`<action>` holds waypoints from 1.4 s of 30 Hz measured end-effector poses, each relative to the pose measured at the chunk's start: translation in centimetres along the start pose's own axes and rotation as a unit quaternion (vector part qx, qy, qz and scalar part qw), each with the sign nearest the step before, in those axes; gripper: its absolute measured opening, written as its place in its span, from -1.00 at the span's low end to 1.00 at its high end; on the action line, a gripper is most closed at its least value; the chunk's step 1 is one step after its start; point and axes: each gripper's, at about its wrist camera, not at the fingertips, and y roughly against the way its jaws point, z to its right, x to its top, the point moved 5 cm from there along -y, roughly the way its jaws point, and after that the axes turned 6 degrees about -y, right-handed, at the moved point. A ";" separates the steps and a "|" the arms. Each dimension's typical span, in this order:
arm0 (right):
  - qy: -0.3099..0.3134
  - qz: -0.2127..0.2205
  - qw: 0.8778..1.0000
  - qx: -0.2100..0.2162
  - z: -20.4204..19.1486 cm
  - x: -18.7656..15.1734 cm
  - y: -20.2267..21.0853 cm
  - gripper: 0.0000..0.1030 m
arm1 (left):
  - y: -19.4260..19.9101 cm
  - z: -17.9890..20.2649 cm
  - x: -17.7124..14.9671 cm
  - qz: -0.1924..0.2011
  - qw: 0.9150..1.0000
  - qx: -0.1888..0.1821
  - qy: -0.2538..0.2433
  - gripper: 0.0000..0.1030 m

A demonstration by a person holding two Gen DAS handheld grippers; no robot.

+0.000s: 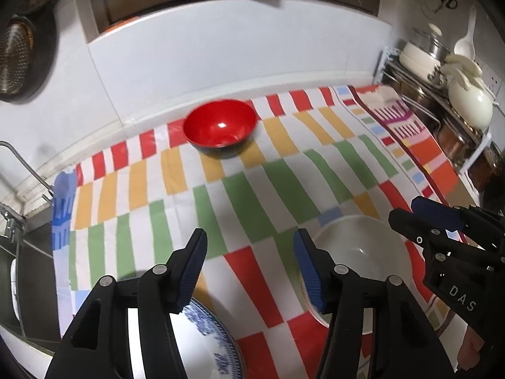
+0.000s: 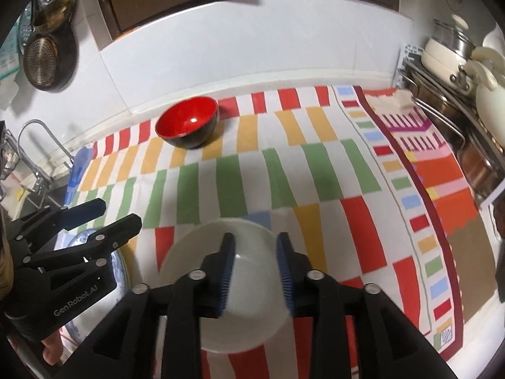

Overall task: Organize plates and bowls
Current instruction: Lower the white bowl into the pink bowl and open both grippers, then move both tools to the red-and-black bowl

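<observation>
Count on the worktop: two bowls, one plate, all on the striped cloth (image 1: 240,195).

Red bowl (image 1: 220,127), black outside, stands upright near the back edge of the worktop, close to the tiled wall, well apart from everything else.

White bowl (image 2: 240,271) sits upright near the front edge. My right gripper (image 2: 256,271) hangs over it, fingers narrowly parted with nothing between them; I cannot tell whether they touch the rim or the inside.

Blue-patterned plate (image 1: 217,344) lies at the front edge, left of the white bowl, near it but apart. My left gripper (image 1: 249,268) is above the cloth between plate and bowl, fingers spread wide, holding nothing.

Off the cloth: one tap (image 2: 38,145) over the sink at the left end, one rack of pots (image 1: 442,94) at the right end, two round strainers (image 2: 44,63) hanging on the wall.
</observation>
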 end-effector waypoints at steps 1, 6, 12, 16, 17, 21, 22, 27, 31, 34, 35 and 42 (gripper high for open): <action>0.003 0.004 1.000 0.002 -0.2 0.3 0.1 -0.33 | 0.2 -0.3 0.2 0.003 1.000 0.003 0.001 0.13; 0.018 0.017 1.000 0.013 -1.6 1.9 0.2 -0.30 | 0.8 -2.0 1.2 0.018 1.000 0.019 0.012 0.23; 0.030 0.026 0.999 0.029 -3.2 4.0 -0.2 -0.18 | 1.1 -4.1 2.4 0.030 0.999 0.036 0.025 0.26; 0.037 0.030 0.998 0.035 -4.1 5.4 -0.6 -0.18 | 1.0 -5.4 3.3 0.038 0.998 0.049 0.030 0.27; 0.039 0.032 0.998 0.036 -4.3 5.9 -0.8 -0.18 | 1.0 -5.6 3.6 0.040 0.997 0.053 0.031 0.27; 0.042 0.036 0.998 0.041 -4.9 7.4 -1.3 -0.18 | 0.8 -6.5 4.7 0.048 0.996 0.063 0.032 0.28; 0.042 0.037 0.998 0.042 -5.0 7.7 -1.4 -0.18 | 0.8 -6.7 4.9 0.050 0.996 0.065 0.032 0.28; 0.058 0.041 0.997 0.044 -5.8 9.3 -2.1 -0.18 | -0.1 -7.8 6.1 0.052 0.995 0.076 0.033 0.30; 0.068 0.044 0.996 0.044 -6.4 10.4 -3.0 -0.18 | -1.0 -8.4 6.9 0.050 0.995 0.083 0.028 0.31; 0.072 0.041 0.996 0.045 -6.7 11.3 -3.8 -0.18 | -2.1 -9.0 7.4 0.046 0.995 0.082 0.029 0.37; 0.072 0.039 0.996 0.045 -6.8 11.6 -4.2 -0.18 | -2.5 -9.2 7.6 0.044 0.995 0.081 0.029 0.37; 0.077 0.026 0.996 0.046 -7.3 13.2 -6.8 -0.18 | -5.8 -10.4 8.9 0.026 0.997 0.071 0.032 0.37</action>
